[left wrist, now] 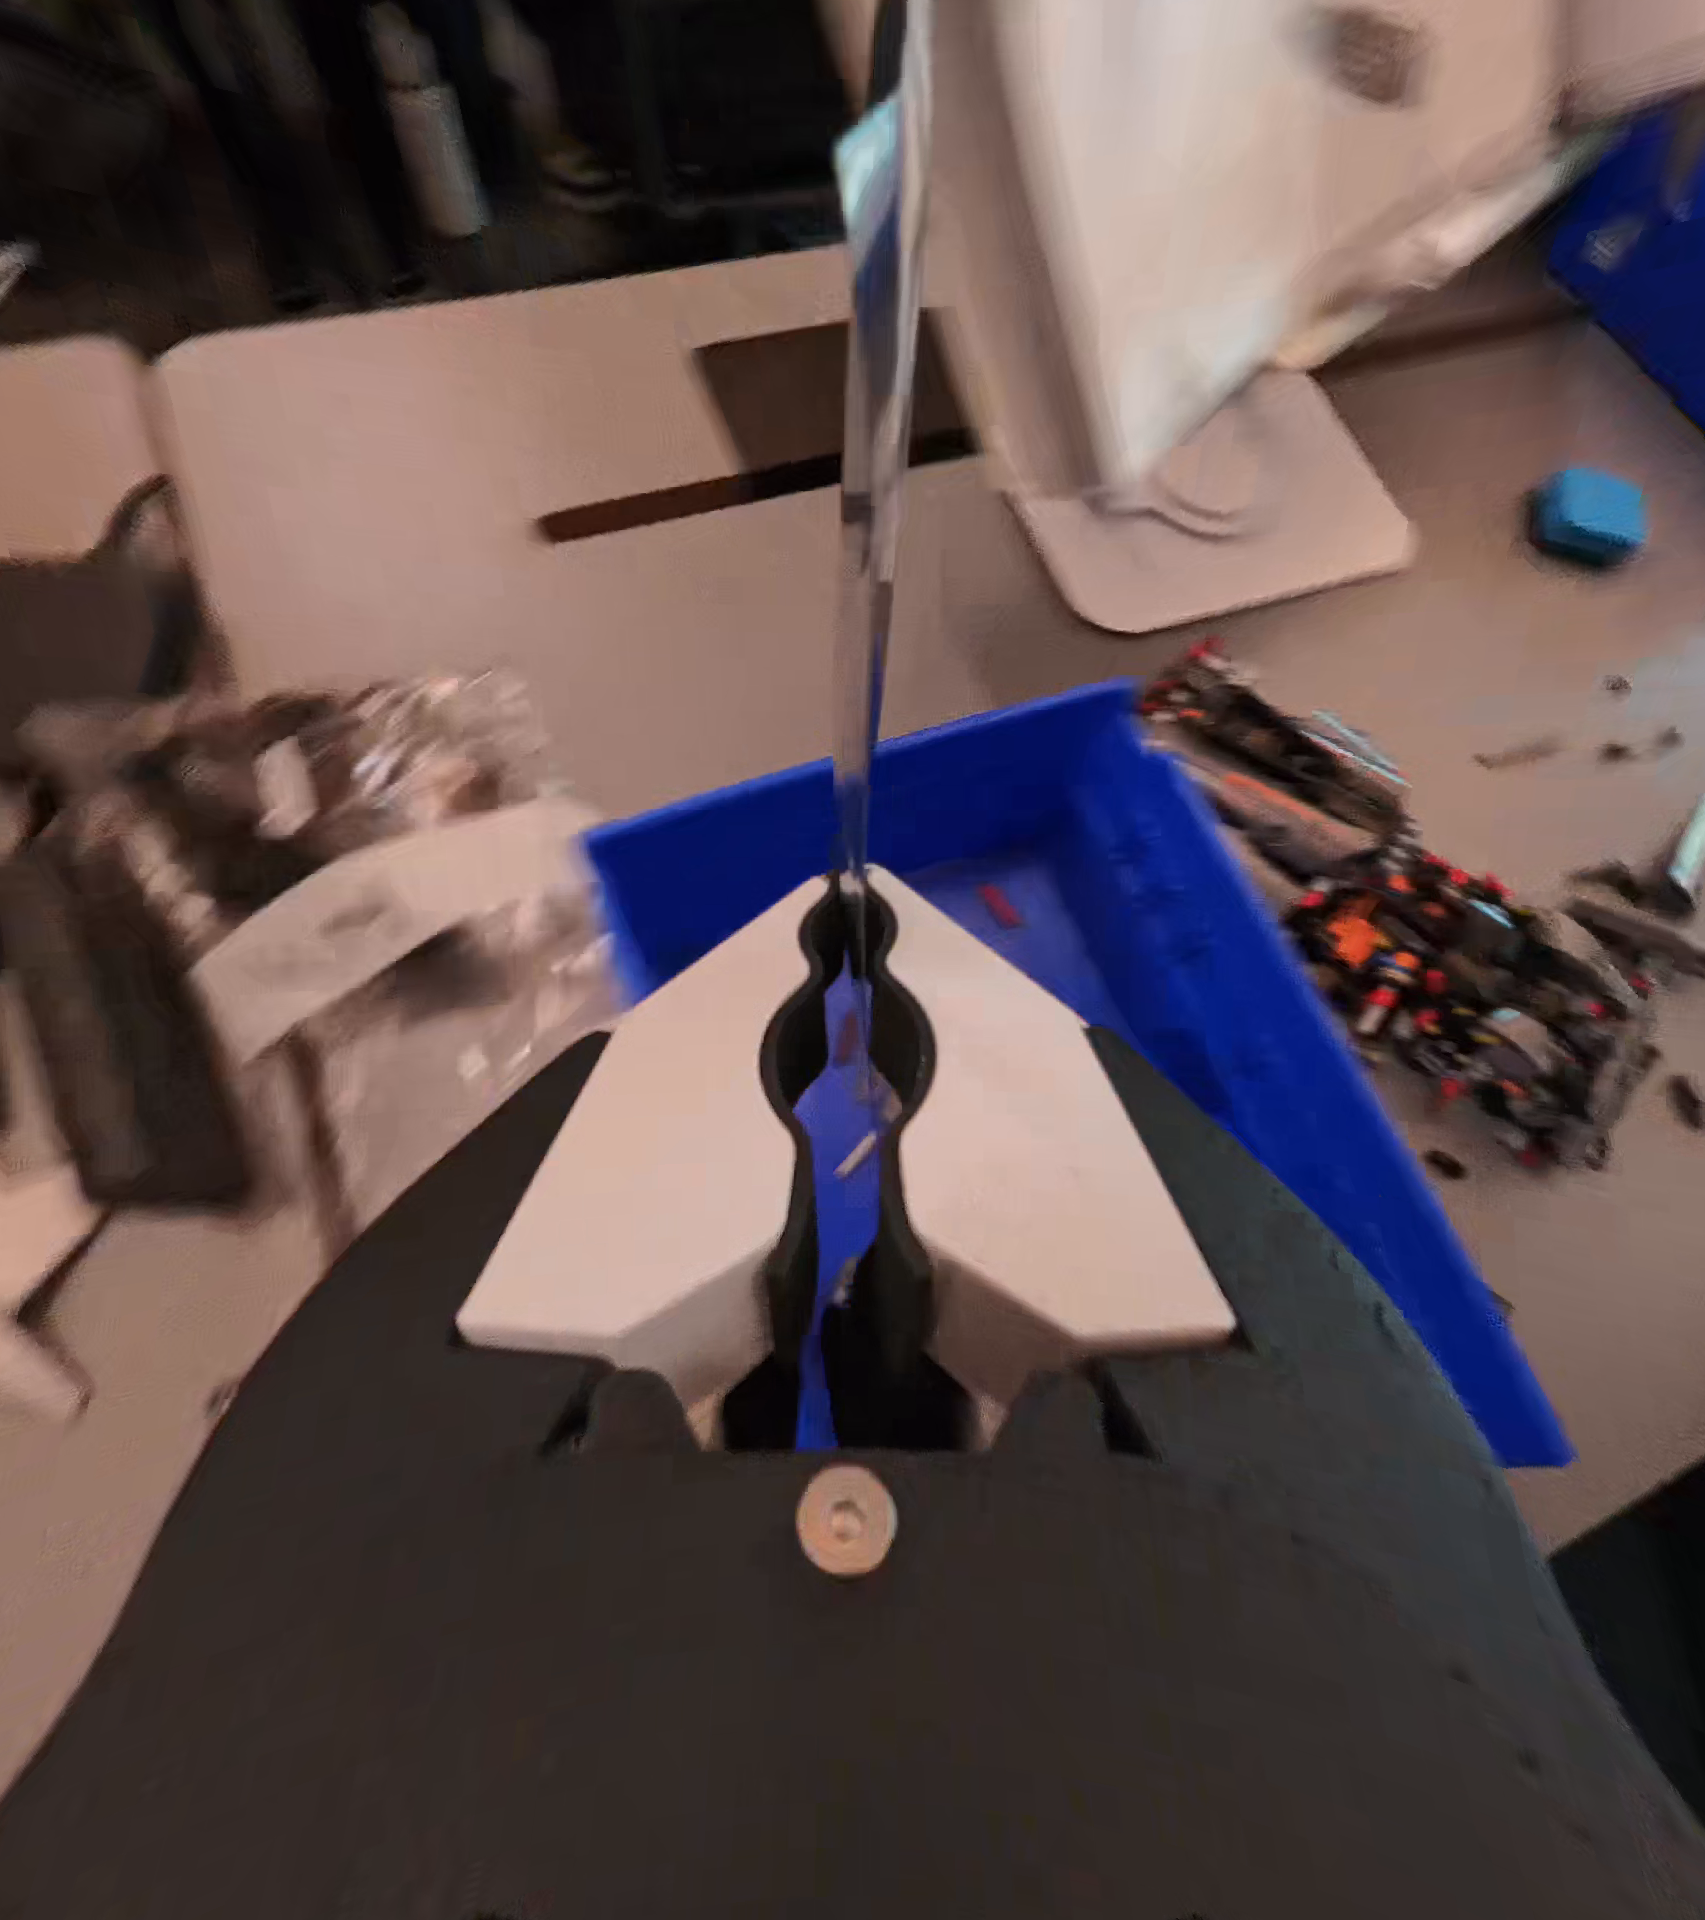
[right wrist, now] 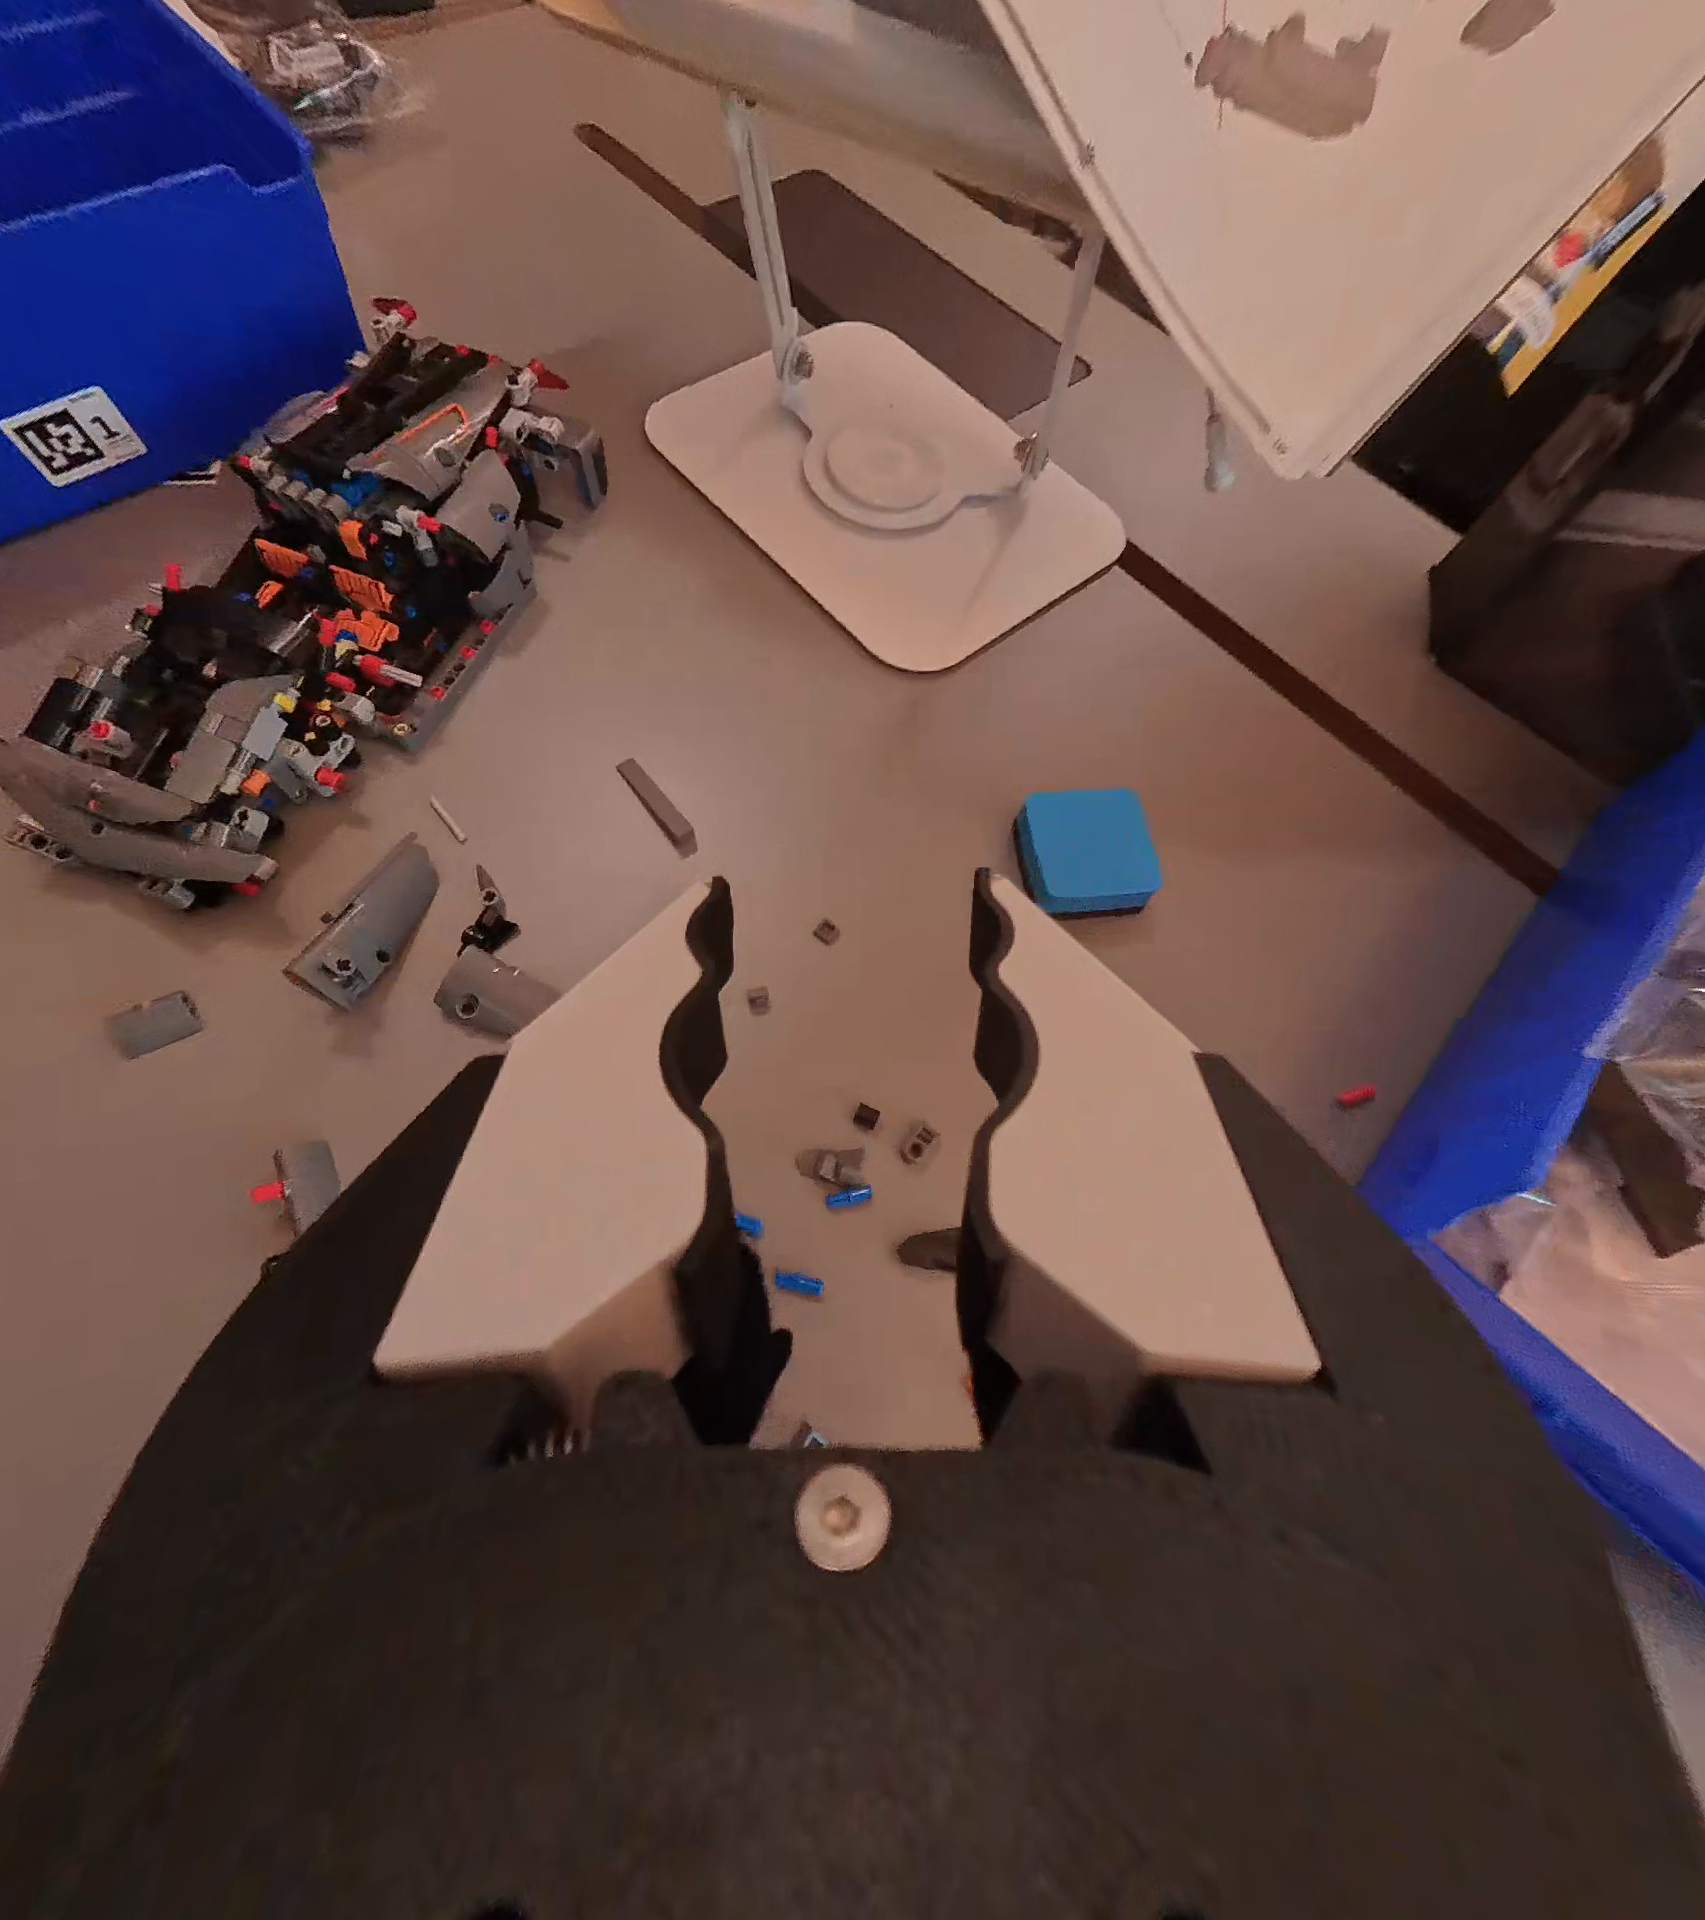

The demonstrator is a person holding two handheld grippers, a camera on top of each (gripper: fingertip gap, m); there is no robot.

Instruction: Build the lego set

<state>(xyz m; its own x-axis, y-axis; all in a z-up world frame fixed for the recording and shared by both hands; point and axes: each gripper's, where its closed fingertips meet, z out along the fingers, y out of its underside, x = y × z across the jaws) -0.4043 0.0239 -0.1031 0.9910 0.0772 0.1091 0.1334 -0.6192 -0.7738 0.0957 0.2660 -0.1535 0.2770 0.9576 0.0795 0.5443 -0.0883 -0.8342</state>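
Note:
My left gripper (left wrist: pixel 853 883) is shut on a thin clear plastic bag (left wrist: pixel 874 468), seen edge-on and rising from the fingertips. It hangs over a blue bin (left wrist: pixel 1232 935) with a few small pieces inside. The half-built black, grey and orange lego model (left wrist: pixel 1430 945) lies right of that bin; it also shows in the right wrist view (right wrist: pixel 308 623). My right gripper (right wrist: pixel 848 894) is open and empty above the table. Small loose grey and blue pieces (right wrist: pixel 843 1169) lie between its fingers. Grey panels (right wrist: pixel 370 925) lie to their left.
A white stand base (right wrist: pixel 889 488) holds a white booklet (right wrist: pixel 1347 208) at the back. A blue block (right wrist: pixel 1087 852) sits right of my right fingertips. A blue bin (right wrist: pixel 79 291) is far left, another with plastic bags (right wrist: pixel 1554 1091) at right. Crumpled bags (left wrist: pixel 360 758) lie left. My right fingertips sit around 55 cm from my left ones. The blue block (right wrist: pixel 1087 852) lies around 20 cm away from my right fingertips. Look for it in the left wrist view (left wrist: pixel 1613 507) too.

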